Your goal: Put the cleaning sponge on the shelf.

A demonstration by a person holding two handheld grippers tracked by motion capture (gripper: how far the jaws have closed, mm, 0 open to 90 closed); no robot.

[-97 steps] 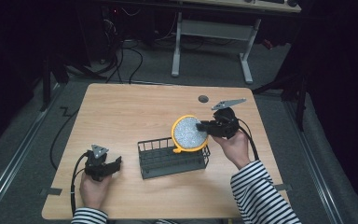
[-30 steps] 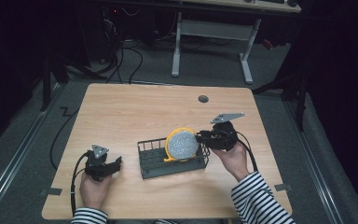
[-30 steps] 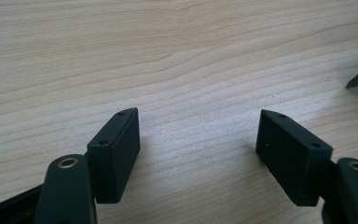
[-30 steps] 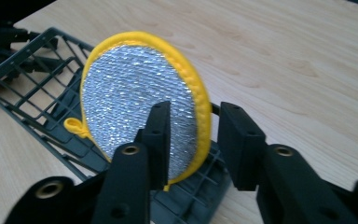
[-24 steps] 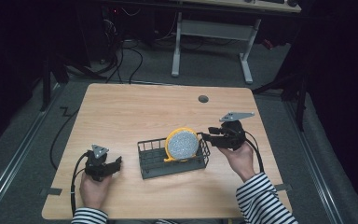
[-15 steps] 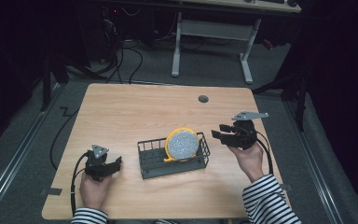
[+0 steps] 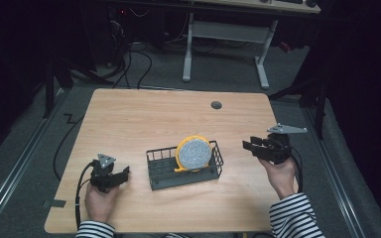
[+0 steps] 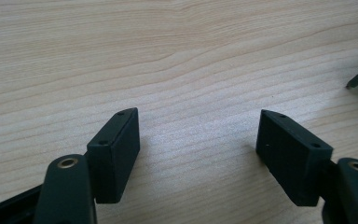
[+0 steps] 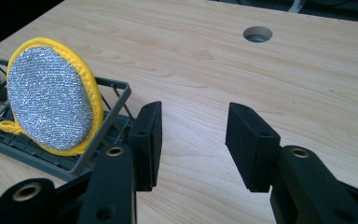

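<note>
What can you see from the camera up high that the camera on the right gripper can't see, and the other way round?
The high view alone takes in the left gripper, the person's striped sleeves and the floor cables beyond the table. The right gripper view alone shows, close up, its own two black jaws standing apart with bare wood between them, and the scrubber's silvery knit. Both share the round yellow-rimmed scrubber, which stands on edge in the dark wire basket, the round hole in the wooden table, and the right gripper itself.
</note>
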